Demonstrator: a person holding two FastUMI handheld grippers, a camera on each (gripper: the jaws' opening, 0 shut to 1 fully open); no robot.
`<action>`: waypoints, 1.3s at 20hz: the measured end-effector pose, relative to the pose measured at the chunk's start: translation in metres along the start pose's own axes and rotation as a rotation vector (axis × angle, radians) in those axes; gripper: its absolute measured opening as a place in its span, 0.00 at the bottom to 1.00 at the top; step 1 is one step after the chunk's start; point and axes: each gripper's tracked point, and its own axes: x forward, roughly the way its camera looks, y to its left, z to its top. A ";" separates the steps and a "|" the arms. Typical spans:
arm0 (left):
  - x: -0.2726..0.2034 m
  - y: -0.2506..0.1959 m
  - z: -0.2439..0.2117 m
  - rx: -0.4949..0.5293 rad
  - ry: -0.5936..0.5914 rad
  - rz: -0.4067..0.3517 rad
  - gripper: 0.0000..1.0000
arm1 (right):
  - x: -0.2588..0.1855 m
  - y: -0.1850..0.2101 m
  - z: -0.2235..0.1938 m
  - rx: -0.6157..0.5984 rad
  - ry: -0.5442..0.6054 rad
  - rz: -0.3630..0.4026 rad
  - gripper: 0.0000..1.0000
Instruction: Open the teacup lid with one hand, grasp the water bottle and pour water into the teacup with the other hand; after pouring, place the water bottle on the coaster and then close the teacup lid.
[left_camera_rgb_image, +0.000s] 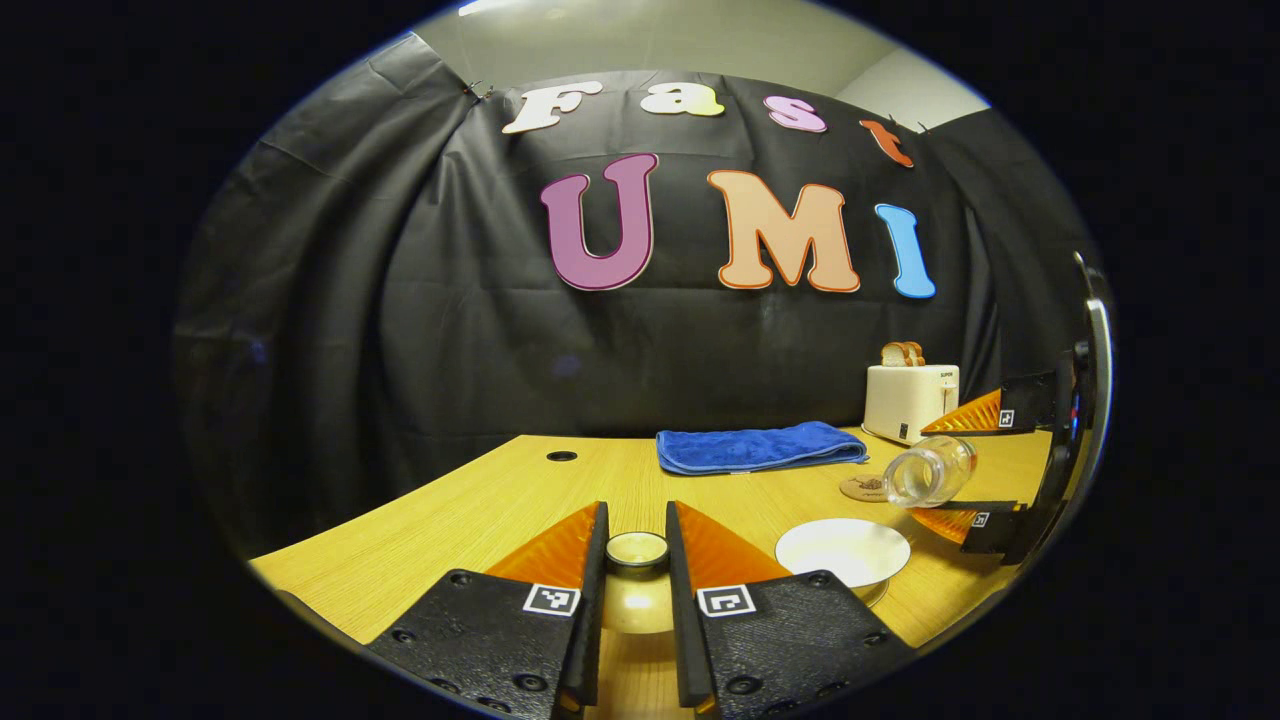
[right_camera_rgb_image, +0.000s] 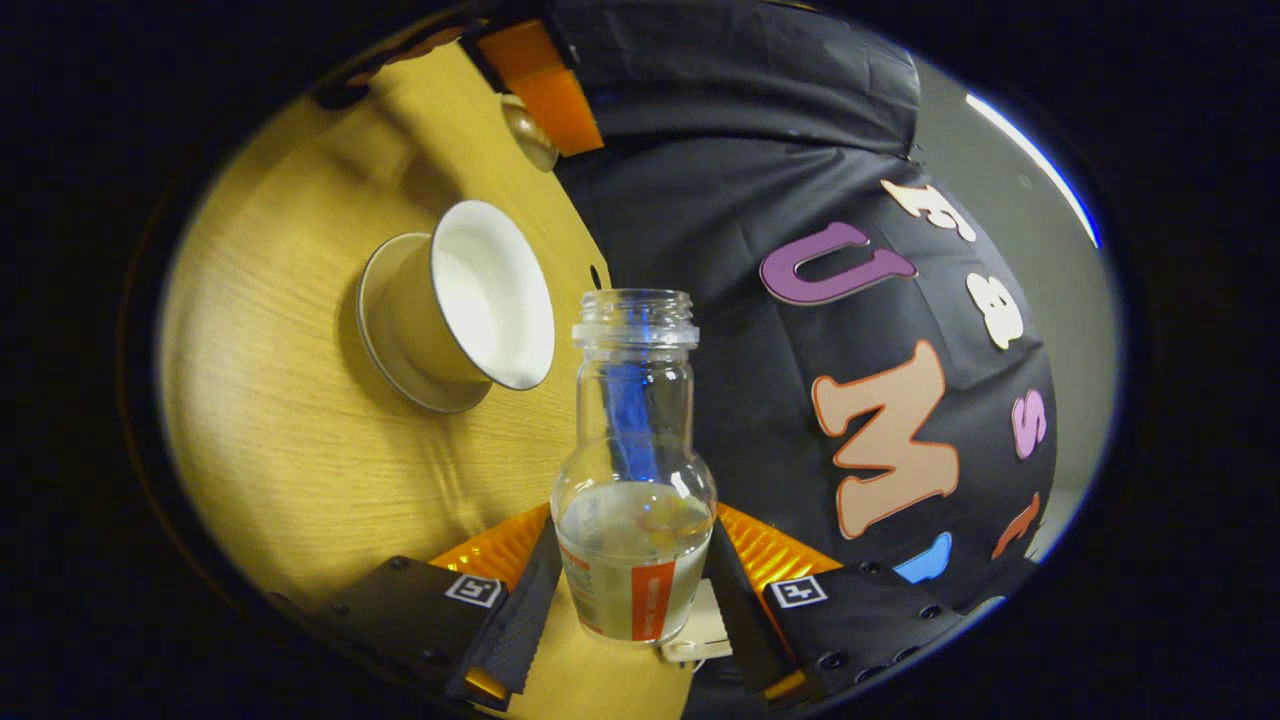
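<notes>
Pour step underway. Right gripper (right_camera_rgb_image: 632, 600) clenched on clear glass water bottle w/ orange label (right_camera_rgb_image: 634, 490), tipped toward open white-lined teacup (right_camera_rgb_image: 470, 300) on wood table (right_camera_rgb_image: 270, 440). Left gripper (left_camera_rgb_image: 637, 590) grasps round gold lid knob (left_camera_rgb_image: 637, 551), lid held off cup. Next, judging: tilt more, mouth over cup; then onto round coaster (left_camera_rgb_image: 862, 488).

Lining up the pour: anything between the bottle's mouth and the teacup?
No. In the left gripper view, just bare table separates the water bottle from the teacup; the coaster lies behind.

Coaster (left_camera_rgb_image: 862, 488) half hidden behind water bottle (left_camera_rgb_image: 930, 472) (pattern unreadable).
</notes>
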 end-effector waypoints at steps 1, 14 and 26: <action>0.000 0.000 0.000 0.000 0.000 0.000 0.27 | -0.001 0.000 -0.001 0.068 0.003 0.016 0.81; 0.000 0.000 0.000 0.000 0.001 0.000 0.28 | 0.001 -0.058 -0.037 0.824 0.015 -0.087 0.80; 0.000 0.001 0.000 0.000 0.000 0.006 0.27 | 0.036 -0.076 -0.075 1.127 -0.017 -0.149 0.81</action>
